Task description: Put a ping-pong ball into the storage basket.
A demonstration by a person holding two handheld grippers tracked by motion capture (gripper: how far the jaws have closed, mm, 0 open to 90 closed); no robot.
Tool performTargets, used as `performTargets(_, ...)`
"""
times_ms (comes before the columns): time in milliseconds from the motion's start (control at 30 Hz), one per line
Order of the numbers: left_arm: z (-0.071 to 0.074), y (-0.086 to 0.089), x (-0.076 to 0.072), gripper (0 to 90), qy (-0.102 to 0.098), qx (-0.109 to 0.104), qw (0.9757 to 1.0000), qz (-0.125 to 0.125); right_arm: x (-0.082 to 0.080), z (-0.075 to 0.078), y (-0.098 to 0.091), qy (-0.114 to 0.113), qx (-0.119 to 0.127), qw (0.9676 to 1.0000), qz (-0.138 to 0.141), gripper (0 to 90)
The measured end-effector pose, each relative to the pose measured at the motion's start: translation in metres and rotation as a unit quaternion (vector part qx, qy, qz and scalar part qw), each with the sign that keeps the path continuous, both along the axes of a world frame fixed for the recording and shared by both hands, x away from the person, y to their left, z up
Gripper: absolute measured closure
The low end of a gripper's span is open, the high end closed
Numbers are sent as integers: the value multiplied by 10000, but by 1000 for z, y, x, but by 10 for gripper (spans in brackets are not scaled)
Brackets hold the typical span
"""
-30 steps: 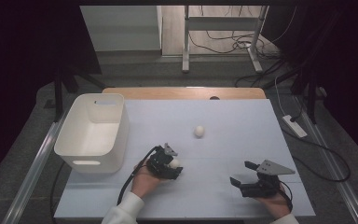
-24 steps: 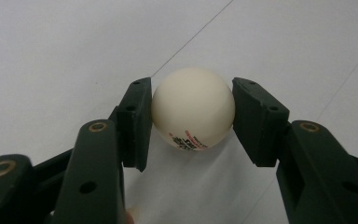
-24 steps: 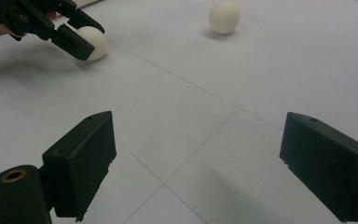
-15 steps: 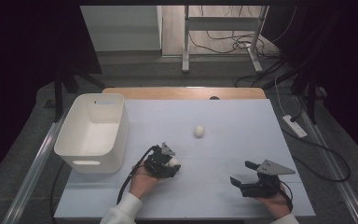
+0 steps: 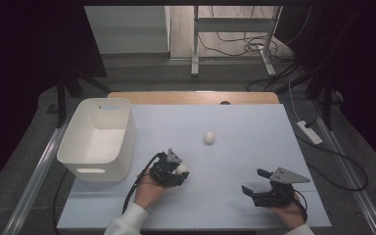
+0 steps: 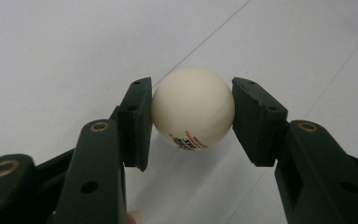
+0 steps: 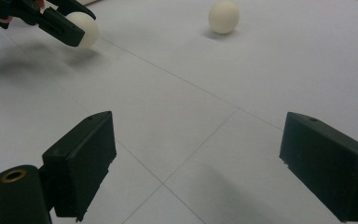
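Carry it over the table (image 5: 254,127) to the bin (image 5: 98,134) w/o squeezing harder (light ball, may pop out). Left gripper (image 5: 180,171) sits low near the front edge, fingers clamped on the ball (image 6: 193,108); right gripper (image 5: 255,183) rests, fingers wide, empty.

White table (image 5: 254,147), bin (image 5: 98,139), loose ball (image 5: 209,137)
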State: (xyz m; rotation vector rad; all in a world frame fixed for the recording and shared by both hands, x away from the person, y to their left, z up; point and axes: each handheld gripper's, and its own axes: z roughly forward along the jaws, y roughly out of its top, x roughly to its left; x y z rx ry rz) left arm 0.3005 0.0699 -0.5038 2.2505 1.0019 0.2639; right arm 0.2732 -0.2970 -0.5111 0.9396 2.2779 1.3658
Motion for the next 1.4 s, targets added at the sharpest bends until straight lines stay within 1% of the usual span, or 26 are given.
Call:
performTargets(133,2,1,-1,506,1,-71,10000,-17,0,-1,0,-6,2,10000,19,102)
performTargets(233,4,2,-2,506,-11,-195,9998,-17,1,0,0,-8,22,10000,18,102)
performTargets(433,9,7,-3,506,-112,-429,9990,-12,1,-1,-2,18,82,10000,-26,103)
performTargets(567,13,10,-6,505,-190,-506,9985,-41,1,0,-2,22,115,9999,-19,103)
performTargets(600,15,12,-7,506,-224,-539,9983,-26,1,0,-2,21,120,9999,-13,103)
performTargets(667,17,14,-9,505,-253,-689,9973,-9,0,0,-2,12,122,9999,10,103)
performTargets(800,22,15,-16,506,-391,-801,9960,5,-1,-1,-4,-2,132,9999,30,103)
performTargets(867,25,16,-18,505,-459,-811,9956,23,0,0,-4,2,182,9998,39,104)
performTargets(1000,27,18,-20,506,-513,-825,9953,59,0,-1,-4,13,175,9998,67,104)
performTargets(1100,30,22,-22,505,-567,-947,9939,82,-1,-1,-4,30,177,9998,121,106)
performTargets(1133,30,22,-22,506,-567,-947,9939,82,-1,-2,-4,33,175,9998,134,106)
performTargets(1167,31,23,-22,506,-585,-991,9933,87,-1,-2,-4,33,175,9998,134,106)
performTargets(1233,34,27,-23,506,-649,-997,9928,118,-1,-2,-4,58,166,9997,161,107)
performTargets(1333,36,32,-24,506,-654,-1099,9917,155,-1,-2,-4,45,137,9997,211,108)
performTargets(1400,37,33,-25,505,-657,-1122,9914,167,-1,-3,-4,56,151,9997,203,108)
